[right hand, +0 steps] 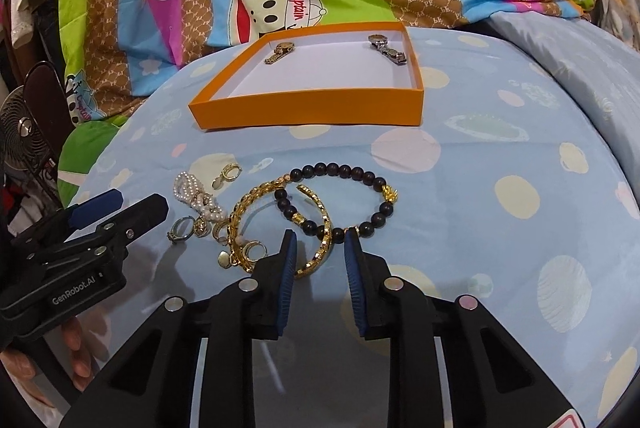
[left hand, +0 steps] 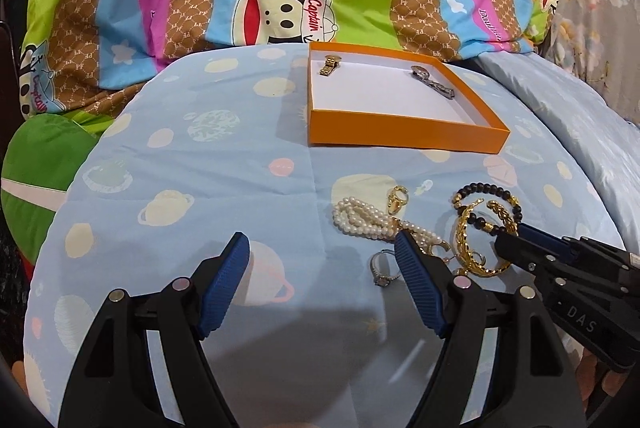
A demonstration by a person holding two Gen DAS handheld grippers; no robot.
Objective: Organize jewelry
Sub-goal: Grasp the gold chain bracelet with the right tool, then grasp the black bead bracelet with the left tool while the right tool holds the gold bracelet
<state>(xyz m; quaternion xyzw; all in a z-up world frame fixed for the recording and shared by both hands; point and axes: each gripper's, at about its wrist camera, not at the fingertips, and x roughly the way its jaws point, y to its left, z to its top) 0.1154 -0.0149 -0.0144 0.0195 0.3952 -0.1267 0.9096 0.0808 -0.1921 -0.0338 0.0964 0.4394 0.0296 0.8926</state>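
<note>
Gold bangle [right hand: 320, 252] partly behind tool

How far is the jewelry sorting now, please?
Done: a gold watch and a silver watch lie in the orange box. In hand: nothing; the right gripper is open around the gold bangle, and the left gripper is open. Left: the pearl strand, bead bracelet and rings on the sheet.

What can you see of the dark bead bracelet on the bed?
The dark bead bracelet is a closed loop of round, matte, dark brown beads with several gold charm beads. It lies flat on the blue sheet, overlapping a gold bangle. The right gripper has open jaws at its near edge.
</note>
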